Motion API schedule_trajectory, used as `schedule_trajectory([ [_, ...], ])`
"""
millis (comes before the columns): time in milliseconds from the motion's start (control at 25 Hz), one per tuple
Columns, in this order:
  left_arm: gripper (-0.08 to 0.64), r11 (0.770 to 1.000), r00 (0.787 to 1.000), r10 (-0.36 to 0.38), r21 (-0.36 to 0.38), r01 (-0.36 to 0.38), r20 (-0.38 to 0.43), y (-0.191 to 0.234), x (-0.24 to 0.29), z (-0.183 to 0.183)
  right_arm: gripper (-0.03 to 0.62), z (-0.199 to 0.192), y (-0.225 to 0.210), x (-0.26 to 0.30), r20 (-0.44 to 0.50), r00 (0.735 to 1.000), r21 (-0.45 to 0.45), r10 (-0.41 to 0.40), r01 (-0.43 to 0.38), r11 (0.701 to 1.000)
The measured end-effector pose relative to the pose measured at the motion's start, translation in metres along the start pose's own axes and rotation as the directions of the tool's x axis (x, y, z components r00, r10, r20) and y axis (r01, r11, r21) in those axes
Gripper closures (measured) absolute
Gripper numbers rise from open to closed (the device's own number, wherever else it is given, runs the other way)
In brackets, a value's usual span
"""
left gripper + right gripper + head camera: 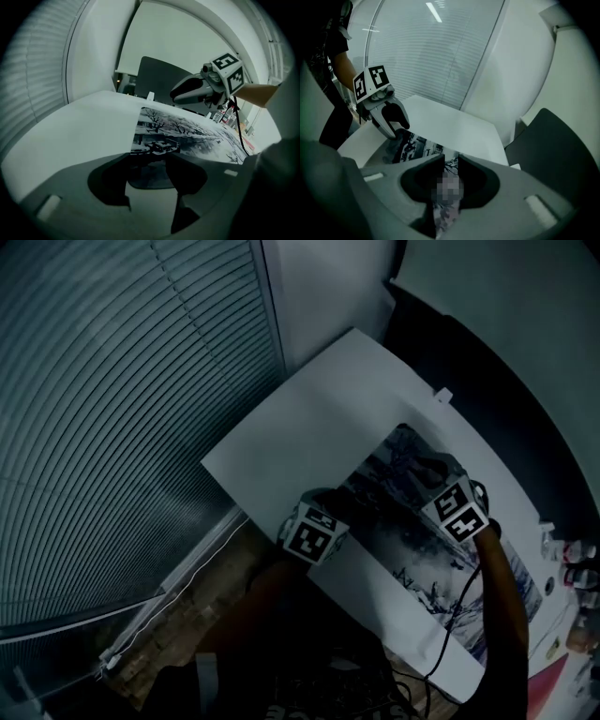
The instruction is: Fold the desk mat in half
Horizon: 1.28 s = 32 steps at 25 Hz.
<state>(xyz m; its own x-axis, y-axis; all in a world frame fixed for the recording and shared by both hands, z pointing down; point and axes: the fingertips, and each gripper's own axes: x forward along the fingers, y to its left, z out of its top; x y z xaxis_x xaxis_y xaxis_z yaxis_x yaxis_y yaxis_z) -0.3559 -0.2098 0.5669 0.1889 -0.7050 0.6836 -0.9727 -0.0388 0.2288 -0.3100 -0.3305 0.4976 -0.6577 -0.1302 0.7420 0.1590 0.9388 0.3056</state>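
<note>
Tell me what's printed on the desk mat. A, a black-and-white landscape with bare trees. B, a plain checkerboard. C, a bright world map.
A: the desk mat carries an ink-style scene of bare trees in black, white and grey, clearest in the left gripper view.

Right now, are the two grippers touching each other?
Apart. The right gripper view shows the left gripper far off across the desk mat; the left gripper view shows the right gripper equally far away.
</note>
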Motion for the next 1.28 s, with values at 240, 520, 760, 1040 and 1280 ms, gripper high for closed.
schedule_trajectory([
  [240,0.319,0.999,0.998,-0.034,-0.003,0.033,-0.051,0.002,0.01,0.004,0.475,-0.015,-0.024,0.039,-0.072,0.993,-0.06,0.091,-0.095,0.994],
  [520,0.287,1.0,0.99,-0.031,0.002,0.031,-0.141,0.0,0.016,-0.001,0.425,-0.029,-0.057,0.079,-0.159,0.973,-0.113,0.168,-0.187,0.976],
  [760,0.287,1.0,0.988,0.0,0.003,0.001,-0.157,0.002,0.019,-0.002,0.387,-0.035,-0.065,0.107,-0.214,0.94,-0.134,0.265,-0.297,0.945],
  [1040,0.29,0.998,0.986,0.052,0.03,-0.048,-0.156,0.002,0.019,0.004,0.373,-0.039,-0.068,0.118,-0.242,0.867,-0.026,0.435,-0.454,0.891],
  [1280,0.415,0.992,0.98,0.129,0.017,-0.128,-0.151,0.02,0.019,0.003,0.374,-0.041,-0.069,0.123,-0.242,0.843,-0.003,0.481,-0.496,0.868],
])
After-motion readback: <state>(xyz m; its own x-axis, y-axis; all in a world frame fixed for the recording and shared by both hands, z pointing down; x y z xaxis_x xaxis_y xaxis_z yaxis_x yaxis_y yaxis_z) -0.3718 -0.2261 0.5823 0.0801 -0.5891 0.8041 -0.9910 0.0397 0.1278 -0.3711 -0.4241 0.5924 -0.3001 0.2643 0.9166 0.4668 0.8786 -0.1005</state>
